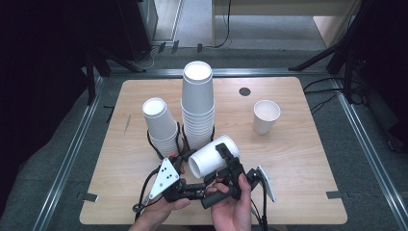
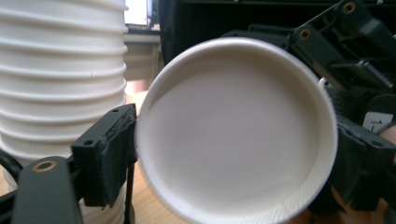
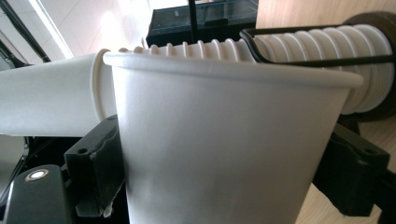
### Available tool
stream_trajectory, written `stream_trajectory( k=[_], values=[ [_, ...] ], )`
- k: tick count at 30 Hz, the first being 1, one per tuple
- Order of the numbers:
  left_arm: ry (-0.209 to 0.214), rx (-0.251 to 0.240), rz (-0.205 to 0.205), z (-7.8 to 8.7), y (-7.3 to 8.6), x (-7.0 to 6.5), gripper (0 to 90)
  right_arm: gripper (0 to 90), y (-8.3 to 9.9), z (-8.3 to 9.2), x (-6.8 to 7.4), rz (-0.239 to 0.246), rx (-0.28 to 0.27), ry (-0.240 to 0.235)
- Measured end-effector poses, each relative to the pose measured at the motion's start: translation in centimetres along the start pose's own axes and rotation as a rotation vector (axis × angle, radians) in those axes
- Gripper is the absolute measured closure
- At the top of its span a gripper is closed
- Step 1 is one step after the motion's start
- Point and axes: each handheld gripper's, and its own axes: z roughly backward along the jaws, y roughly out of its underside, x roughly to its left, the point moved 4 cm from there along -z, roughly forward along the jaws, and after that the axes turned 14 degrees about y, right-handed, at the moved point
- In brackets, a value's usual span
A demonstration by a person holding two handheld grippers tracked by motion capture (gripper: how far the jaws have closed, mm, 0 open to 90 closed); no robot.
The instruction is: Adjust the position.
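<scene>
Paper cup (image 1: pixel 213 158): lying on its side above the table (image 1: pixel 298 163), long axis level, base toward the left gripper (image 1: pixel 179 166), rim toward the right gripper (image 1: pixel 234 163). Clamped across its wall between the right jaws, both pads pressed flat. Left jaws parted around the base, one pad touching its edge, the other hidden; no firm hold apparent. Probable handover, right gripper nearer and bearing the load. Two cup stacks (image 1: pixel 197 103) just beyond; single upright cup (image 1: pixel 265 116) well apart.

Probably a lab: wooden table (image 1: pixel 298 159) on grey carpet (image 1: pixel 370 192), ringed by black tripod legs (image 1: pixel 317 58) and cables (image 1: pixel 320 86).
</scene>
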Motion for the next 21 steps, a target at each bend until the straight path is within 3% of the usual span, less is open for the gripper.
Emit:
stream_trajectory(
  k=[3, 21],
  values=[
    [0.009, 0.028, 0.017, 0.1, 0.0, 0.1, 9.8, 13.9, -0.3, 0.2, 0.2, 0.001, -0.005, -0.007],
    [0.013, 0.053, 0.023, 0.3, -0.1, 0.1, 8.5, 13.9, -1.9, 0.9, 1.1, 0.067, -0.081, -0.023]
  ],
)
